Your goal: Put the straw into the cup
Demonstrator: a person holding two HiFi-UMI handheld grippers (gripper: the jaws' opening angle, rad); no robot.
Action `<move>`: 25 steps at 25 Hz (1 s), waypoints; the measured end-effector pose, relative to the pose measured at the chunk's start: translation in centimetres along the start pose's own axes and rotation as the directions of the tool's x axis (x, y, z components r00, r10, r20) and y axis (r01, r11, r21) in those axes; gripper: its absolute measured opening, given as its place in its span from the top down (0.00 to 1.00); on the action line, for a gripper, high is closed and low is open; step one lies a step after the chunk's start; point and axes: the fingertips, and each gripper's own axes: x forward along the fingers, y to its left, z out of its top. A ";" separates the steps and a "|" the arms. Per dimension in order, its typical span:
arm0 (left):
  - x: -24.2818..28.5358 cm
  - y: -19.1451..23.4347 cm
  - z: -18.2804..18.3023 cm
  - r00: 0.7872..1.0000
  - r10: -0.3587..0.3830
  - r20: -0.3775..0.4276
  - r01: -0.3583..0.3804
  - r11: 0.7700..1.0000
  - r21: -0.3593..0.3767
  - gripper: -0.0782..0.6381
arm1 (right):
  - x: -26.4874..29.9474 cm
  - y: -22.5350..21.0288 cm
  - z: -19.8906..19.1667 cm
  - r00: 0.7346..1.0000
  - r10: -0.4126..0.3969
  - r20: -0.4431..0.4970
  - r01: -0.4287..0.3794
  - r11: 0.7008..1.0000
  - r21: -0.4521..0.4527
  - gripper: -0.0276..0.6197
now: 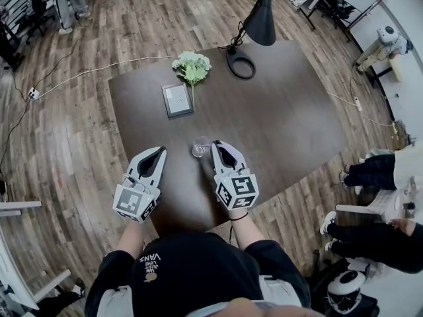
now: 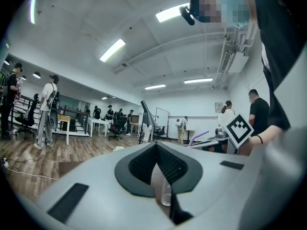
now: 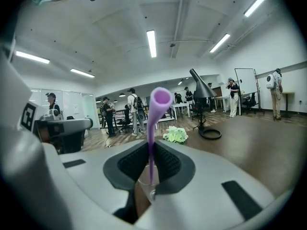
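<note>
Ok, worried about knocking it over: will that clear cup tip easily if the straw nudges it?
Probably: the clear cup looks small, thin-walled and light, and neither gripper holds it. The purple straw stands straight from the right gripper, so it seems stiff enough to push the rim sideways.

Open table (image 1: 291, 124) right of cup (image 1: 197, 150), frame (image 1: 177, 100), flowers (image 1: 192, 63) beyond

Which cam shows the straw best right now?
Right gripper view: the purple straw stands upright, clamped between the right gripper's jaws, its open top clearly visible. The left gripper view catches only a small, distant sliver of it. In the head view I can't make it out.
</note>
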 end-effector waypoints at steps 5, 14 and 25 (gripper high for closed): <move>0.1 -0.2 0.0 1.000 -0.004 0.001 0.004 1.000 -0.001 0.88 | 0.5 0.0 -1.0 1.000 0.001 -0.028 -0.001 1.000 -0.003 0.89; 0.2 -0.2 -0.3 1.000 -0.001 0.001 0.001 1.000 -0.008 0.88 | 1.2 -0.2 -2.1 0.999 0.001 -0.054 -0.001 1.000 -0.010 0.90; 0.1 -0.5 -0.3 1.000 -0.008 0.000 0.008 1.000 -0.004 0.88 | 1.2 0.8 -2.1 0.998 0.024 -0.062 -0.024 1.000 0.000 0.67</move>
